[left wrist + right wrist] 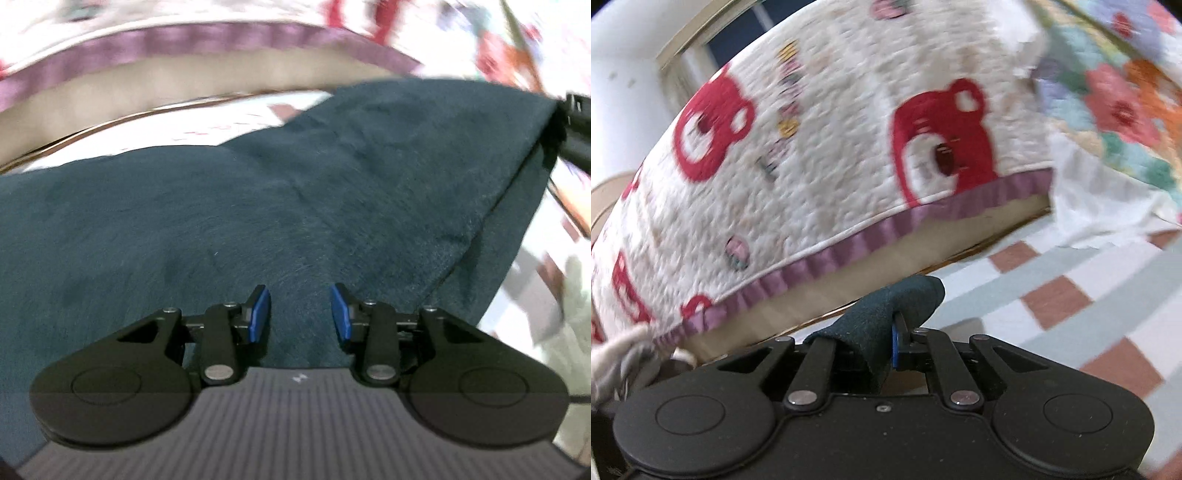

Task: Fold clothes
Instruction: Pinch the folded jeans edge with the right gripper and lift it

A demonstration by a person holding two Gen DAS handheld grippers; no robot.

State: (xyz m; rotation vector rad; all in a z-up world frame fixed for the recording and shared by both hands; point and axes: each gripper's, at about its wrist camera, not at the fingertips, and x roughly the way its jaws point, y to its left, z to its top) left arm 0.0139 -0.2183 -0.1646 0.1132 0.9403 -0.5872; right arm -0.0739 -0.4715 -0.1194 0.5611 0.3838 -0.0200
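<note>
While dark teal garment (258, 206) lies spread over checked sheet (1071, 295), left gripper (301, 314) hovers above it, jaws apart, empty. Right gripper (882, 350) pinches garment corner, lifted nr bear-print quilt (831, 147).

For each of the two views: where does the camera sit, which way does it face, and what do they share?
Left wrist: behind the open left tongs, looking across the dark teal garment; the right tongs grip its far corner.
Right wrist: behind the right tongs shut on the garment, facing a bear-print quilt.
Shared: garment, quilt's purple trim.
</note>
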